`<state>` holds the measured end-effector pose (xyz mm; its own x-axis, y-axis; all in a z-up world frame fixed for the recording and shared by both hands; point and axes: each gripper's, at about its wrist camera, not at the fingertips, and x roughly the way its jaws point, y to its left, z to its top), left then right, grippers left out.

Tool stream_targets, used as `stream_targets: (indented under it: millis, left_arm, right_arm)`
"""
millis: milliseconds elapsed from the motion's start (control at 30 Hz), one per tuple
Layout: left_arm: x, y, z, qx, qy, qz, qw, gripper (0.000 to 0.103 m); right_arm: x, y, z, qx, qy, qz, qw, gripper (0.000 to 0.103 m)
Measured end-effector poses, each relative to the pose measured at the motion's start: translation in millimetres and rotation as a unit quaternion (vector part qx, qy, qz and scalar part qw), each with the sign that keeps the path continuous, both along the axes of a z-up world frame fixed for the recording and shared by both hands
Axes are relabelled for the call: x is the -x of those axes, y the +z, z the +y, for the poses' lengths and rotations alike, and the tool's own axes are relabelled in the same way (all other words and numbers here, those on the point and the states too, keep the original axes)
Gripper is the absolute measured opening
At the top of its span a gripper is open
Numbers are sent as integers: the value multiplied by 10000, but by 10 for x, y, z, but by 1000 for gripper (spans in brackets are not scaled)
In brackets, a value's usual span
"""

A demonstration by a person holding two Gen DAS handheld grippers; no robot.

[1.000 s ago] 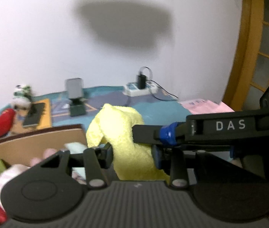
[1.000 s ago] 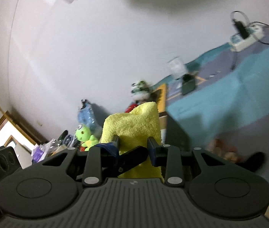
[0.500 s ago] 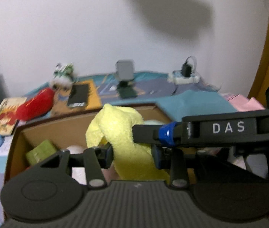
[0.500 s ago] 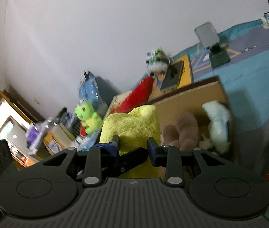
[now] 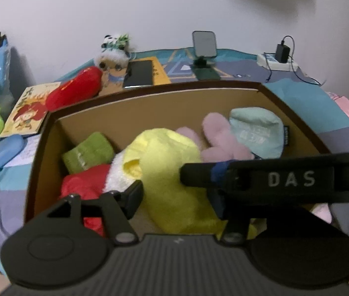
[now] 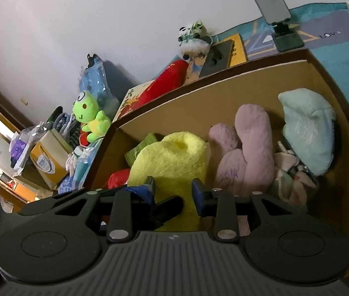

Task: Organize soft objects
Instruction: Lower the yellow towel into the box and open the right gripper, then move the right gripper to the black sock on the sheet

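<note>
We found the left hand-held gripper (image 5: 172, 194) clamped on the yellow towel (image 5: 167, 170), its two fingers pressed into the cloth from either side. The right hand-held gripper (image 6: 173, 192) pinched the same towel (image 6: 172, 162), its blue-tipped fingers closed narrowly on the fabric. In the left wrist view the right tool's arm crossed in front, and we read "DAS" (image 5: 291, 178) in pale letters on it.

The towel hung over the open cardboard box (image 5: 149, 109), low among its contents. Going from left to right inside the box we saw a green folded cloth (image 5: 88, 151), a red and white plush (image 5: 88, 185), the towel, a pink plush (image 6: 246, 153) and a pale blue plush (image 6: 307, 130) bearing printing too blurred to read.

Outside the box, on the left, sat a green frog toy (image 6: 90, 116). Behind the box lay a red plush (image 5: 74, 91), a picture book (image 5: 25, 112) with Chinese characters we could not make out, a panda toy (image 5: 112, 51) and a phone stand (image 5: 204, 54). The mat read "LOVE" (image 6: 329, 34).
</note>
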<state>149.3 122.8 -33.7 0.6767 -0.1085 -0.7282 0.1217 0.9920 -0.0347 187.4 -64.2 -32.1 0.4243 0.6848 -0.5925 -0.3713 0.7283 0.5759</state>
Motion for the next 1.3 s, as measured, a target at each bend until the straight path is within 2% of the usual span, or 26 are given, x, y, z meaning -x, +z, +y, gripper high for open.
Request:
stream_targets:
  millis: [367,733,933,1300]
  left_arm:
    - [112,276,66,-245,496,150,9984,59]
    - [452,535,133,-514,1017,163,9934,60]
    - [686,531,129,-616,1260,260,9898,60]
    - [961,350,-8,-768,1679,589,9810,60]
  right_arm:
    - [124,364,-127,-113,-242,-336,9991,17]
    - [507,631,-63,158,70,-739,9971,17]
    - [696,607,-91,385,330,-623,9968,17]
    - [964,516,-172,674,786,-525,9932,17]
